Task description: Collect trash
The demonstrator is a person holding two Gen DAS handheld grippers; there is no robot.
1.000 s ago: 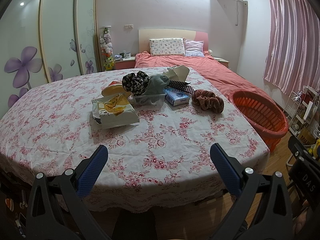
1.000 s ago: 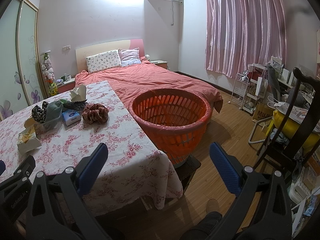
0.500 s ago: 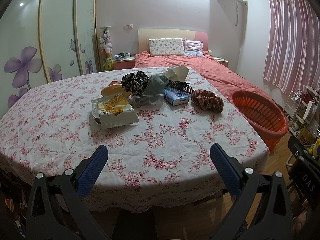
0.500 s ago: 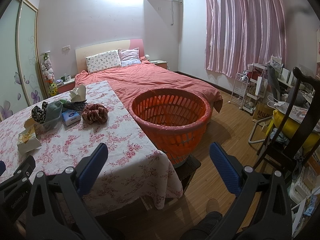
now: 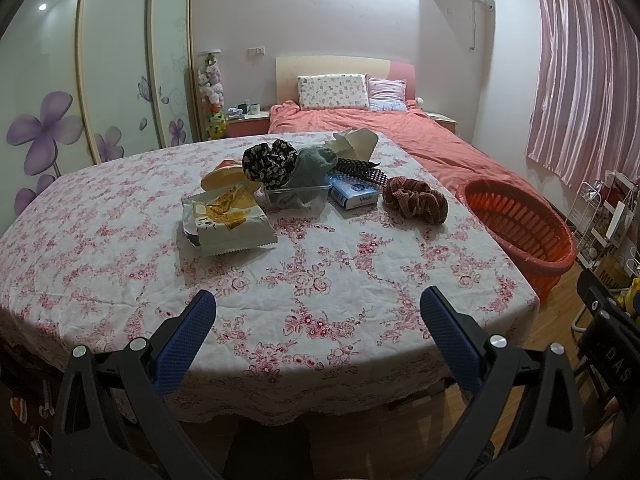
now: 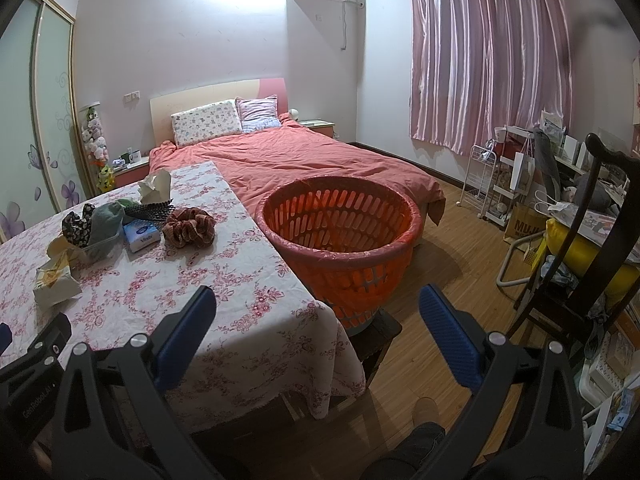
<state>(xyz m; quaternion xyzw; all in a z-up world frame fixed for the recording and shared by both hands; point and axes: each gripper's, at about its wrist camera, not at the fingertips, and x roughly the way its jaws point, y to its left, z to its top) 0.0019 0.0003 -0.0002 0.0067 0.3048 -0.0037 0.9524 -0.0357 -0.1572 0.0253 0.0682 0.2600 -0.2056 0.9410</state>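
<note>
On the floral-clothed table (image 5: 120,240) lie a white and yellow snack wrapper (image 5: 226,220), a clear plastic tray (image 5: 298,196) with grey-green cloth, a blue tissue pack (image 5: 354,194), crumpled white paper (image 5: 356,142), a black patterned scrunchie (image 5: 268,160) and a brown scrunchie (image 5: 416,200). An orange basket (image 6: 340,236) stands beside the table's right edge. My left gripper (image 5: 318,320) is open and empty over the table's near edge. My right gripper (image 6: 316,312) is open and empty, short of the basket.
A bed with a red cover (image 6: 304,160) lies behind table and basket. A dark wooden chair (image 6: 592,248) and a white wire rack (image 6: 484,184) stand on the right. A sliding wardrobe (image 5: 60,80) lines the left wall. Wood floor (image 6: 452,240) surrounds the basket.
</note>
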